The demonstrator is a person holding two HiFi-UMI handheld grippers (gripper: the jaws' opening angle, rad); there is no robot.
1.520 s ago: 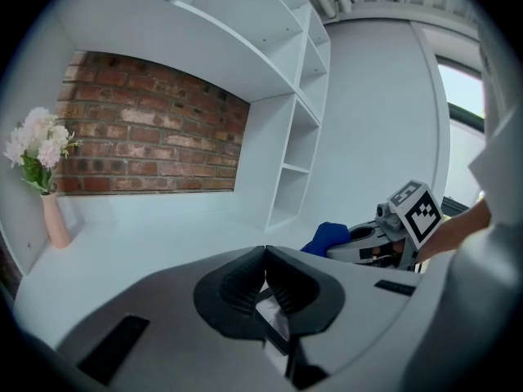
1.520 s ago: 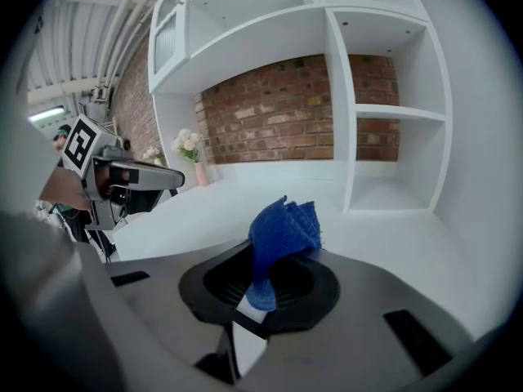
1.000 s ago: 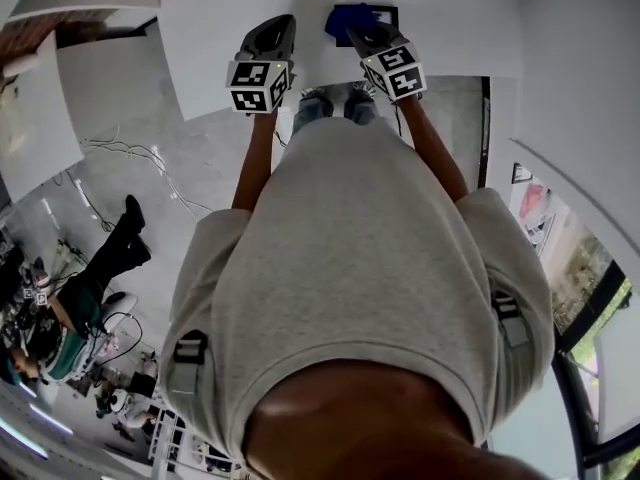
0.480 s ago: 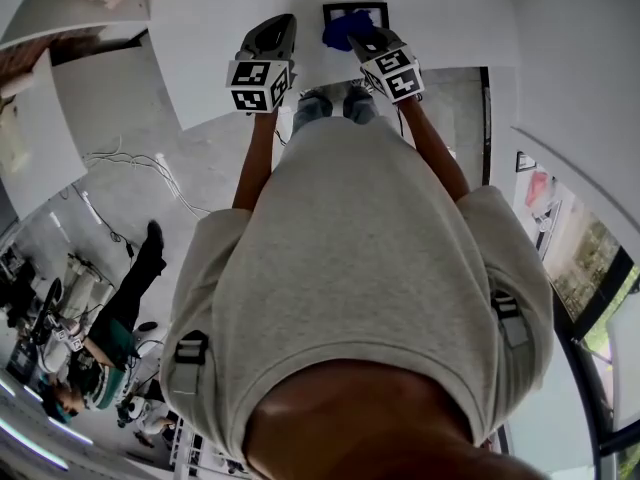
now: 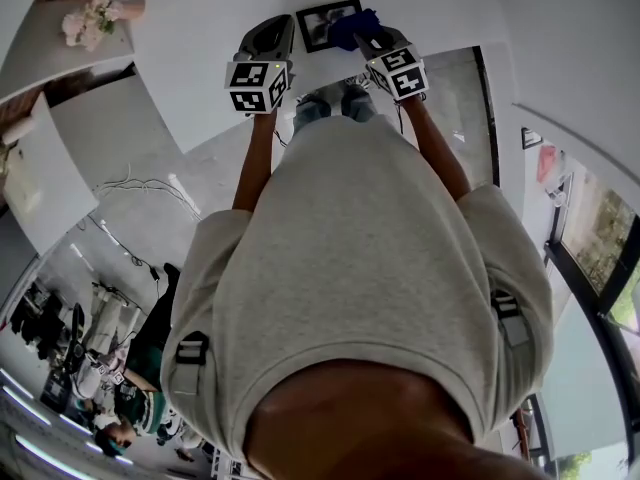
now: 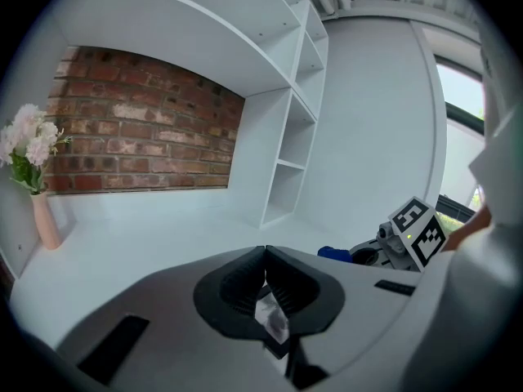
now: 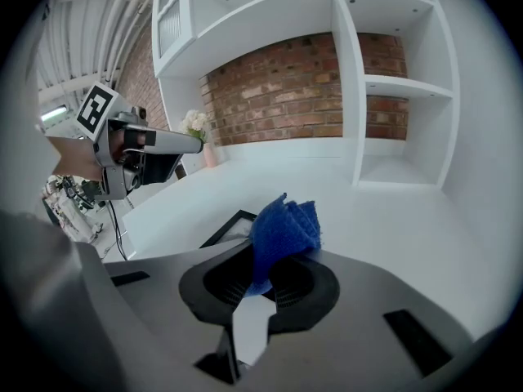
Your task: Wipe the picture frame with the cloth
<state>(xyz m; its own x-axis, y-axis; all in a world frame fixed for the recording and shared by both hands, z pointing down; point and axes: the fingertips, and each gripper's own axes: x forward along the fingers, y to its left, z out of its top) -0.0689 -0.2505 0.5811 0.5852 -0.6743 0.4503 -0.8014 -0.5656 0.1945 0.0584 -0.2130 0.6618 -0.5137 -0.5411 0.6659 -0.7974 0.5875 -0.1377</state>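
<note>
Nearest us, the right gripper (image 7: 258,274) is clenched on a bunched blue cloth (image 7: 283,231), which sticks out well past the jaw tips. The left gripper (image 6: 263,258) has its jaws closed tip to tip with nothing clamped, as far as we can judge. A grey patch with a dark edge shows in the gap behind the tips, and we cannot identify it. In the right gripper view this gripper hangs above the table (image 5: 220,28), apart from the work.

Just beyond the grippers, the picture frame (image 5: 322,25) lies flat on the white table, face up. The cloth sits at its right edge. We cannot confirm contact.

Assessment: the wipe is in its early stage. We recommend lowering the cloth until its loose folds flatten on the glass, then sweeping across in overlapping passes under light pressure. The frame looks light and the table smooth, so it may slide. The left gripper should brace the frame's near edge.

Farther back stand a vase of flowers (image 6: 29,145) and shelving against brick.
</note>
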